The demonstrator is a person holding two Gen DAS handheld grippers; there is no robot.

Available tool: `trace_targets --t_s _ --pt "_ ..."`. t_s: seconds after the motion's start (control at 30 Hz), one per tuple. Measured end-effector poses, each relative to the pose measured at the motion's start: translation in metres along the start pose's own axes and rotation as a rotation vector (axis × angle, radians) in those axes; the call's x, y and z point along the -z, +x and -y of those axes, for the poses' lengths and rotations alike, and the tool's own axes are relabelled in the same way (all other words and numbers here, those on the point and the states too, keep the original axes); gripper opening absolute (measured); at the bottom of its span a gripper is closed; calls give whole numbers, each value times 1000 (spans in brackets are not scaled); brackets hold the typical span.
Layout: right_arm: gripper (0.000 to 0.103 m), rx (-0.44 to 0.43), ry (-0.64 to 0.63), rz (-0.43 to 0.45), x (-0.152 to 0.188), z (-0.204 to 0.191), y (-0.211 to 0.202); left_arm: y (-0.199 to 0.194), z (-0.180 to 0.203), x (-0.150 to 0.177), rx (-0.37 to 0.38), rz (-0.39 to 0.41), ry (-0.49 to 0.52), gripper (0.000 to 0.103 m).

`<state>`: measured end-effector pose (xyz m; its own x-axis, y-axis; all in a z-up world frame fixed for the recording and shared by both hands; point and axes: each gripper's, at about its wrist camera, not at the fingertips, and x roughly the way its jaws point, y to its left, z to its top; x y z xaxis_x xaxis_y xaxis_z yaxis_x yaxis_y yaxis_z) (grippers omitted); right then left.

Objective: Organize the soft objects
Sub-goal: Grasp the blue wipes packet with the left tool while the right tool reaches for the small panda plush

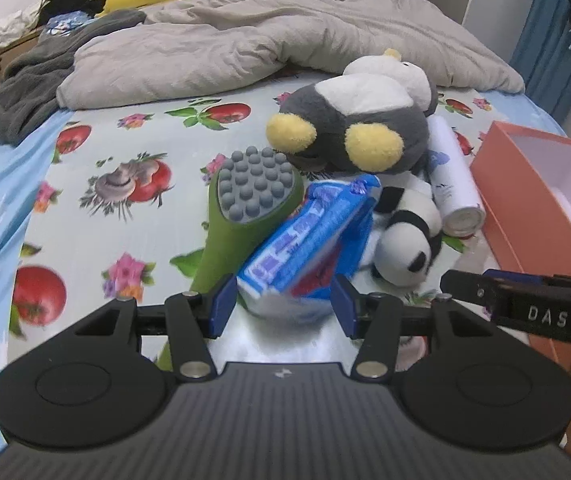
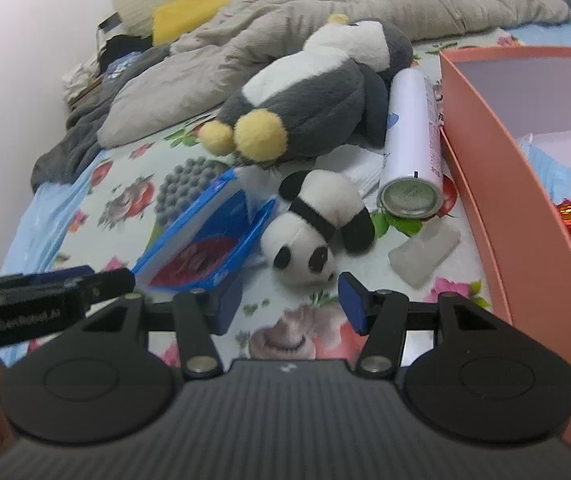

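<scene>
Panda (image 2: 317,228) is lying near the box (image 2: 497,184); right gripper (image 2: 289,304), fingers wide, is lining up to grasp, while left gripper (image 1: 283,300) fingers are bracketing the pack (image 1: 309,236).

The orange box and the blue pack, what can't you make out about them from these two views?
- Orange box: both views cut it off at the right edge, so most of its contents are unseen.
- Blue pack: its print is blurred in the left wrist view.
- Left gripper: whether the fingers touch the pack is unclear.
</scene>
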<state>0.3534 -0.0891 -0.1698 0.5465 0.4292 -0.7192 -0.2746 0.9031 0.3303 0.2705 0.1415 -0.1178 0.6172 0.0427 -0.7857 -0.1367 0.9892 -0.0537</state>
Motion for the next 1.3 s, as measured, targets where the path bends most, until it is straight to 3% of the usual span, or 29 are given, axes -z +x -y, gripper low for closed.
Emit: trace_targets --t_s 0.43,0.5,0.73,0.83,1.0,1.17,1.3 --pt "56 7 130 -68 -23 13 55 59 3 -21 40 -29 15 58" --pt "62 -2 152 -88 -23 16 61 65 4 -20 41 -33 18 58" --pt "66 -31 205 -113 -28 20 71 82 8 -20 38 -43 23 56" --pt "66 -55 279 -149 -31 25 77 86 9 -21 38 -38 20 48" --pt "68 -82 384 -204 -32 34 87 91 12 -21 65 -45 15 26" --pt "63 -76 379 -190 -32 33 83 86 17 -21 85 -33 16 16" --pt "61 -73 364 -176 -34 33 76 79 19 -22 86 -19 5 14"
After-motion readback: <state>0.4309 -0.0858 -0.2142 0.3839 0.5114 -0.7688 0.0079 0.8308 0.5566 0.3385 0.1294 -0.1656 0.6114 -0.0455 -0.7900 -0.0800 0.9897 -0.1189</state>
